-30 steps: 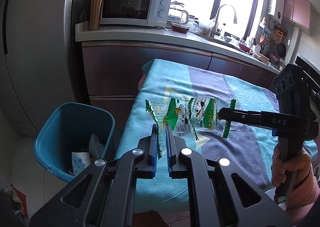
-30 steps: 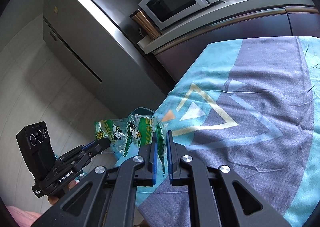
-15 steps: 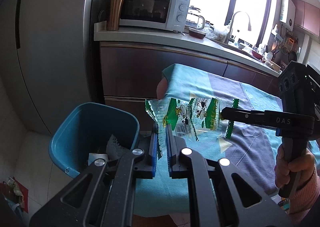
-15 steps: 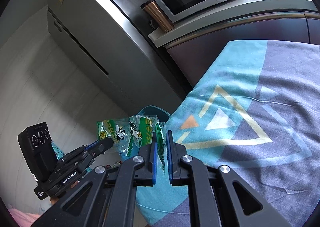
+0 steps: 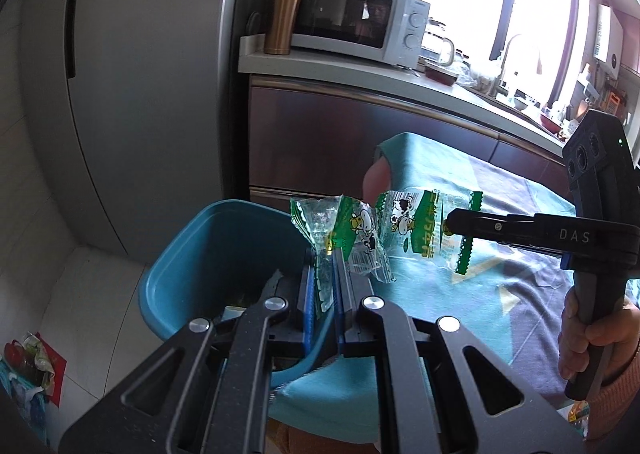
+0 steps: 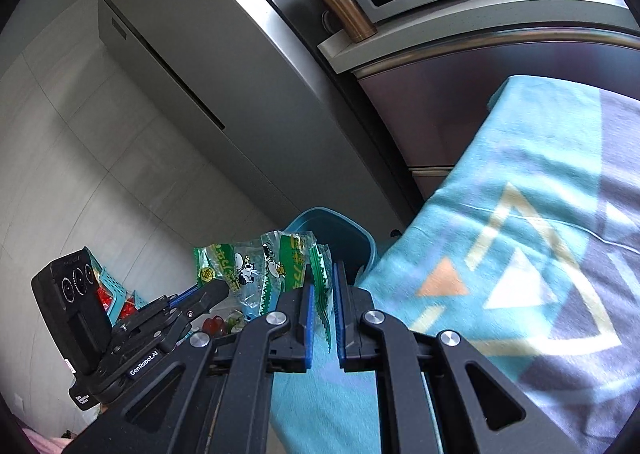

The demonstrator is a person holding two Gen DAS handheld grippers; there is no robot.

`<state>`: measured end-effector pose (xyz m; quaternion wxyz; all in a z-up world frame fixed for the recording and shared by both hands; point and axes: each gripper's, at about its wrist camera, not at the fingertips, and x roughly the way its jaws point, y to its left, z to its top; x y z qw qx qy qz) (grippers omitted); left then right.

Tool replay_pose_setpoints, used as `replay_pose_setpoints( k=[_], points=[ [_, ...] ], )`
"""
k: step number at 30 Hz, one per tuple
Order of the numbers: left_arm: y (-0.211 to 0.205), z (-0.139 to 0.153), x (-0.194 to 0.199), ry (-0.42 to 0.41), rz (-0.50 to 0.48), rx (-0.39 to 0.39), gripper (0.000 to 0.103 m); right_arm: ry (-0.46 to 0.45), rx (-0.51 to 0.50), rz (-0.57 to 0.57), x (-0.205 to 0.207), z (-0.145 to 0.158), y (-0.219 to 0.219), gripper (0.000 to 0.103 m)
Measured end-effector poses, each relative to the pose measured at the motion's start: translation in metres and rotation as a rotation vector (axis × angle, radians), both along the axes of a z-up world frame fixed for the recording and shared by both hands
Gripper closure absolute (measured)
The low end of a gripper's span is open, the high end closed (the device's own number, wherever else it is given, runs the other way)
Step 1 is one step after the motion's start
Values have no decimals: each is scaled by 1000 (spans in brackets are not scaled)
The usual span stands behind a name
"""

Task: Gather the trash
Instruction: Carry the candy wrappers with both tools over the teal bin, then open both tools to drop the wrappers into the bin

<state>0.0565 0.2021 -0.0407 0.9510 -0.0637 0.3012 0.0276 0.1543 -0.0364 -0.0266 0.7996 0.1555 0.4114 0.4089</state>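
Note:
A clear plastic wrapper (image 5: 384,230) with green print and cartoon cows hangs stretched between my two grippers. My left gripper (image 5: 325,254) is shut on its left end, just above the rim of the blue trash bin (image 5: 208,254). My right gripper (image 5: 450,222) comes in from the right and is shut on the wrapper's other end, over the table edge. In the right wrist view the wrapper (image 6: 272,266) sits between the right gripper (image 6: 320,274) and the left gripper (image 6: 216,290), with the bin (image 6: 340,230) behind it.
The table wears a teal and grey cloth (image 5: 480,286) with triangle patterns. A counter with a microwave (image 5: 352,25) and a copper tumbler (image 5: 282,21) stands behind, beside a steel fridge (image 5: 152,93). Colourful litter (image 5: 28,366) lies on the floor at lower left.
Both grippers have carried the wrapper leftward off the table, from over the cloth to above the bin's rim. Both stay shut on it.

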Motion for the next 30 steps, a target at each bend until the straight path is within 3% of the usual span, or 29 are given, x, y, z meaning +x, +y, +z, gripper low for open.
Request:
replay_pose_setpoints(
  k=[21, 30],
  points=[
    [52, -23, 22, 54, 118, -4, 93, 33, -106, 70, 20, -15, 70, 95],
    [69, -40, 33, 102, 148, -27, 93, 49, -202, 100, 24, -26, 101, 91]
  ],
)
